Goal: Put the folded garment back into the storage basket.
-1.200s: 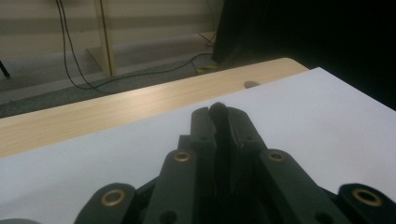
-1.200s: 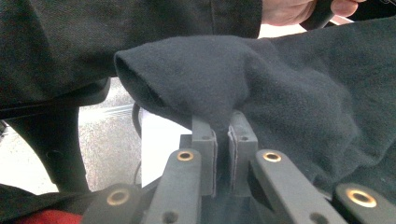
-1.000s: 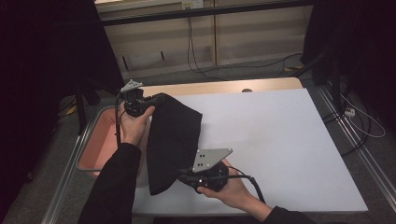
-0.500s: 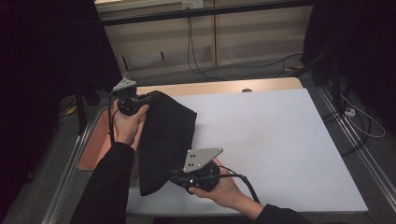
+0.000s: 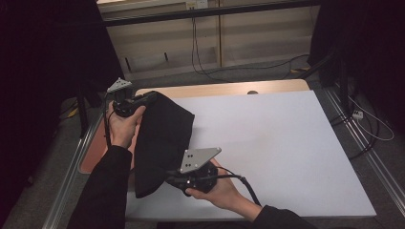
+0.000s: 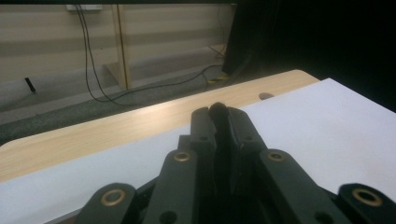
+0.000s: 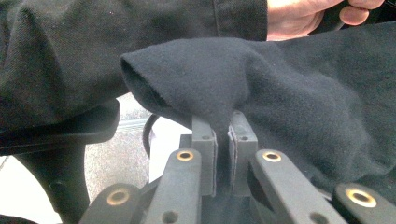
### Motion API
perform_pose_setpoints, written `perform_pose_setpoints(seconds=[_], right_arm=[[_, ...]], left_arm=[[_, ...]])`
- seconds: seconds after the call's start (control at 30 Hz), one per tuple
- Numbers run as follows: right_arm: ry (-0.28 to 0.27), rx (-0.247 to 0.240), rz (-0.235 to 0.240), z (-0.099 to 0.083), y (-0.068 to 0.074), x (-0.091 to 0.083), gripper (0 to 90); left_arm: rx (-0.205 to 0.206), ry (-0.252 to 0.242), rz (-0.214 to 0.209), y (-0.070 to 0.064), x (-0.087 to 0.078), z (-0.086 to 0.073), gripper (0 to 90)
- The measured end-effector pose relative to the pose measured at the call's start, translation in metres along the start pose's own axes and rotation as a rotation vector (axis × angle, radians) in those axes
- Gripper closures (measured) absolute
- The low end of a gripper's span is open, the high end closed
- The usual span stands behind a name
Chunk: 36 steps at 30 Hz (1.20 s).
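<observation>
A: What's the cloth (image 5: 162,138) like?
B: Black, soft and fuzzy, like fleece; it hangs in a long folded drape at the left side of the surface (image 5: 286,143), stretched between the two claws, its lower end over the near edge

A: And the left claw (image 5: 149,98)?
B: Pinching the cloth's far corner; in the left gripper view a thin dark fold (image 6: 219,116) stands up between the two flat black jaws, which press on it; the jaws are matte plastic with brass-coloured rivets

A: The right claw (image 5: 168,177)?
B: Pressed together on the near end of the cloth; in the right gripper view the nap bunches into a rounded hump (image 7: 205,79) right above the jaws; a grey three-cornered plate (image 5: 199,158) with small holes sits on top of it

A: The surface itself?
B: A smooth white sheet over pale wood with a rounded edge; a bare wood strip (image 5: 224,89) shows along the far side
</observation>
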State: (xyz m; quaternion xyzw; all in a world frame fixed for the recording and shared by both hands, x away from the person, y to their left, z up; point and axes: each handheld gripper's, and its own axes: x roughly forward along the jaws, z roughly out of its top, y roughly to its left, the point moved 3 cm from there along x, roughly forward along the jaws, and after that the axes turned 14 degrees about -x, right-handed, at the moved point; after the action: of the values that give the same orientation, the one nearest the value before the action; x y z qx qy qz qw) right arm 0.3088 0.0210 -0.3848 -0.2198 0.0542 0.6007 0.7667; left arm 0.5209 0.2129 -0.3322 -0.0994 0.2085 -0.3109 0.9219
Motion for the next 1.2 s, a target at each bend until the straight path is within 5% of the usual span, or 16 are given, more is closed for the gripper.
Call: perform_pose_setpoints(seconds=[1.2], right_arm=[[-0.044, -0.034, 0.028, 0.033, -0.009, 0.027, 84.0]], left_arm=[[-0.048, -0.053, 0.047, 0.03, -0.026, 0.014, 82.2]])
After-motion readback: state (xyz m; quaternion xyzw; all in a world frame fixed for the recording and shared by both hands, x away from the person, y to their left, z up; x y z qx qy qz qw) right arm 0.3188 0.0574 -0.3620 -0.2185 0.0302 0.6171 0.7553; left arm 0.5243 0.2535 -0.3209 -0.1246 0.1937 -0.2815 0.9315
